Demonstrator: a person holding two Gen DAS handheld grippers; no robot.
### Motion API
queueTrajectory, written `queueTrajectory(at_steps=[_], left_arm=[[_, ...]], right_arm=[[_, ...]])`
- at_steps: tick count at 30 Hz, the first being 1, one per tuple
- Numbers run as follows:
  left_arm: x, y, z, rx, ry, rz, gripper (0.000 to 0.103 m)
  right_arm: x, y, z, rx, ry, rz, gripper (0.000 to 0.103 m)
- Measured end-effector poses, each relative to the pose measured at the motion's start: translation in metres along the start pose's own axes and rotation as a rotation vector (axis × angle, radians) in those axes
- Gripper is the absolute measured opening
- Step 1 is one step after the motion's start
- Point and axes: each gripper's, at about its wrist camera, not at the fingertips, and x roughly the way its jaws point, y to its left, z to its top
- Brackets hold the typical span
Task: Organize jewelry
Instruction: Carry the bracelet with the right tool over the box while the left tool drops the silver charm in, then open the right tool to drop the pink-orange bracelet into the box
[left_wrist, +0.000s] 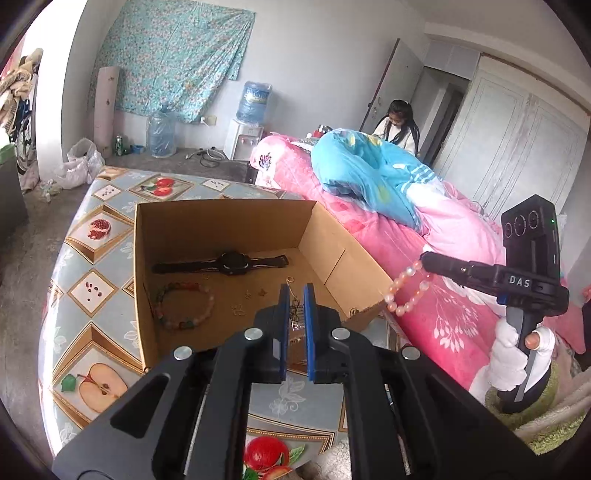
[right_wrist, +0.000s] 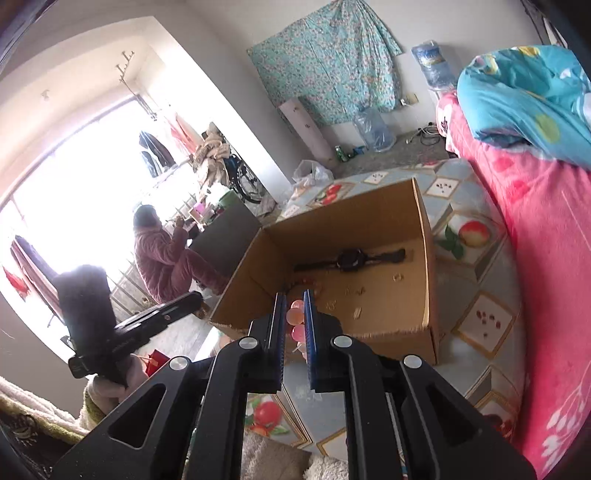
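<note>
Bedroom table with fruit-print cloth (left_wrist: 92, 258), open box (left_wrist: 221, 221) on it, both tongs poised at its near edge.

Nearest, the left gripper (left_wrist: 296, 295) is clenched on a thin dark chain (left_wrist: 294, 314) that hangs over the box's near end. The right gripper (right_wrist: 294, 310) grasps a pink bead bracelet (left_wrist: 406, 291), held just outside the box's right wall; the box lies to its left, so a short move inward should drop it. Inside lie a colored bracelet (left_wrist: 184, 306), small charms (left_wrist: 255, 293), and farther back a watch (left_wrist: 232, 263), its length crosswise. "DAS" reads on the right tool's handle.
</note>
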Motion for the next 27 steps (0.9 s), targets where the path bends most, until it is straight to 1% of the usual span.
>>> queueTrajectory(at_steps=[3,6,9,10,12,14,15,16,17,18,21,23,24,25,26,27], left_arm=[[0.029,0.011,0.013,-0.034,0.075,-0.009,0.007],[0.064,0.02,0.017,-0.048,0.179,0.024,0.007],[0.097,0.03,0.013,-0.043,0.262,0.089,0.007],[0.106,0.034,0.011,-0.052,0.287,0.101,0.007],[0.121,0.042,0.006,-0.083,0.341,0.108,0.007],[0.13,0.047,0.001,-0.099,0.372,0.116,0.007],[0.133,0.049,-0.001,-0.109,0.39,0.121,0.01],[0.137,0.052,-0.003,-0.118,0.405,0.125,0.016],[0.137,0.054,-0.004,-0.128,0.409,0.126,0.02],[0.136,0.056,-0.005,-0.138,0.41,0.126,0.026],[0.127,0.061,-0.005,-0.147,0.378,0.134,0.028],[0.112,0.062,-0.001,-0.154,0.323,0.137,0.034],[0.102,0.063,0.002,-0.157,0.282,0.137,0.039],[0.093,0.064,0.004,-0.159,0.244,0.14,0.042],[0.083,0.064,0.006,-0.16,0.206,0.139,0.043],[0.072,0.065,0.008,-0.16,0.169,0.142,0.047]], right_arm=[[0.01,-0.001,0.018,-0.024,-0.002,-0.008,0.01],[0.027,-0.007,0.031,-0.026,0.027,-0.001,0.01],[0.045,-0.016,0.041,-0.021,0.066,-0.005,0.01],[0.051,-0.019,0.043,-0.015,0.079,-0.002,0.01],[0.065,-0.027,0.047,-0.007,0.112,-0.006,0.01],[0.078,-0.033,0.05,-0.001,0.145,-0.015,0.01],[0.084,-0.036,0.051,0.001,0.163,-0.022,0.01],[0.088,-0.038,0.051,0.002,0.179,-0.028,0.01],[0.093,-0.04,0.051,0.0,0.194,-0.03,0.01],[0.098,-0.042,0.051,-0.002,0.209,-0.034,0.01],[0.112,-0.044,0.049,-0.007,0.263,-0.047,0.01],[0.12,-0.044,0.048,-0.009,0.295,-0.051,0.01],[0.125,-0.044,0.048,-0.014,0.312,-0.062,0.01],[0.129,-0.044,0.048,-0.02,0.333,-0.077,0.01],[0.134,-0.044,0.047,-0.026,0.361,-0.086,0.01],[0.138,-0.044,0.046,-0.034,0.385,-0.105,0.011]])
